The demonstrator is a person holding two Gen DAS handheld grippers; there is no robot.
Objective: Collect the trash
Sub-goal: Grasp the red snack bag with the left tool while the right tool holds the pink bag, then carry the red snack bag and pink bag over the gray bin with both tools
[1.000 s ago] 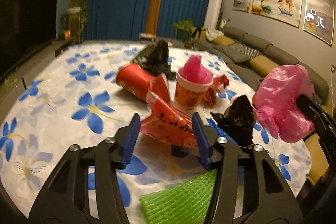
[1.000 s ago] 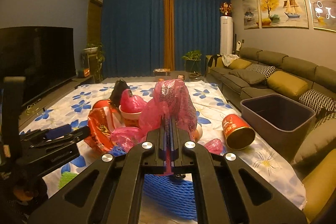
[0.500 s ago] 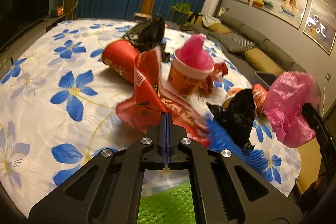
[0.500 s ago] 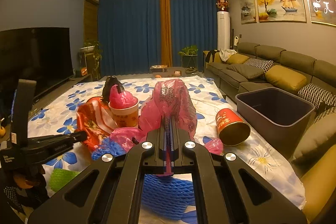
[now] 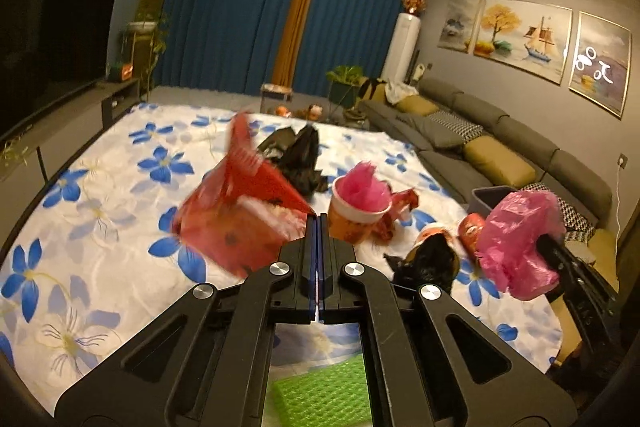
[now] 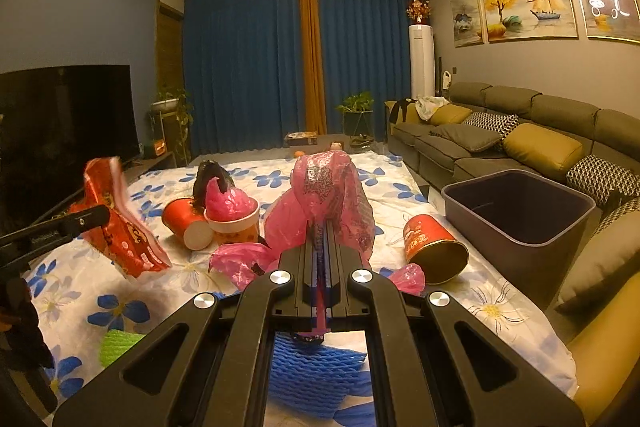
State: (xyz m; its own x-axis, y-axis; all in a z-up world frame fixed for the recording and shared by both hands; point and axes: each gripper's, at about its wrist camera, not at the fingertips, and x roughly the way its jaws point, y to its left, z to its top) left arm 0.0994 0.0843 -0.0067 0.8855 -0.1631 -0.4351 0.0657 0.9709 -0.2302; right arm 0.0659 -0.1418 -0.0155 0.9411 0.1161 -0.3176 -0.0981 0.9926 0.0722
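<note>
My left gripper (image 5: 317,221) is shut on a corner of a red snack bag (image 5: 236,215), which hangs blurred above the flowered cloth (image 5: 100,211); the right wrist view shows the same red snack bag (image 6: 120,227) lifted clear of the cloth at the left gripper (image 6: 102,215). My right gripper (image 6: 322,227) is shut on a pink plastic bag (image 6: 324,199), held up over the table; the left wrist view has that pink plastic bag (image 5: 516,243) at the right. A dark bin (image 6: 520,215) stands open by the table's right edge.
On the cloth lie a paper cup stuffed with pink plastic (image 6: 232,215), a tipped red cup (image 6: 186,223), a red can (image 6: 434,247), black bags (image 5: 300,155), more pink plastic (image 6: 240,261), blue foam netting (image 6: 320,371) and green foam netting (image 5: 324,391). A sofa (image 6: 520,143) runs along the right.
My left gripper closed on the red snack bag and lifted it off the cloth, up and to the left. My right gripper kept still with the pink bag.
</note>
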